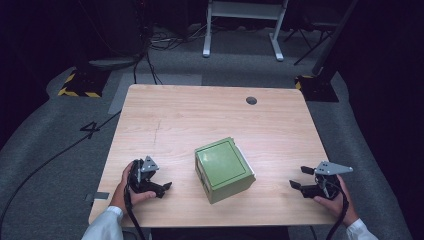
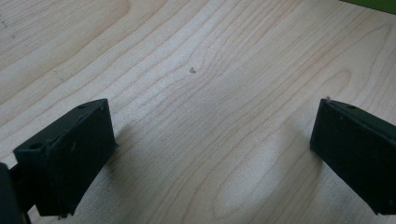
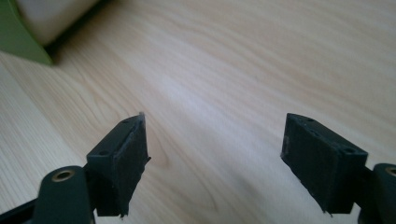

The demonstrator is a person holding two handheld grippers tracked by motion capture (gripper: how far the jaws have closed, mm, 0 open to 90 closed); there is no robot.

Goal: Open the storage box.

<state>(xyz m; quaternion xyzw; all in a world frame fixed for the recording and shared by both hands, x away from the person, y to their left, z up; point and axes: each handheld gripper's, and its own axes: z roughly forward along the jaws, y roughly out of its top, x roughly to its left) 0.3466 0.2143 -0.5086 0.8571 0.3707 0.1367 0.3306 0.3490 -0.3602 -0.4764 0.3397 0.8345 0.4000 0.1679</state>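
High view, table: a light wooden rectangular table on grey carpet, with a small dark round hole near its far edge at about 1 o'clock.
High view, box: a green squarish box with a raised square panel on top sits just nearer than the table's centre, turned so its corners point roughly to 12, 3, 6 and 9 o'clock; its sides look near equal, so I cannot tell a long axis.
High view, left gripper: the black two-jaw left gripper lies at about 8 o'clock, well apart from the box, jaws spread and pointing toward 3 o'clock.
High view, right gripper: the black two-jaw right gripper lies at about 4 o'clock, jaws spread and pointing toward 9 o'clock.
Left gripper view: both jaws stand wide apart just above bare wood; a green sliver of the box shows at 1 o'clock.
Right gripper view: jaws wide apart with nothing between them; the box's green corner sits at 10 o'clock.
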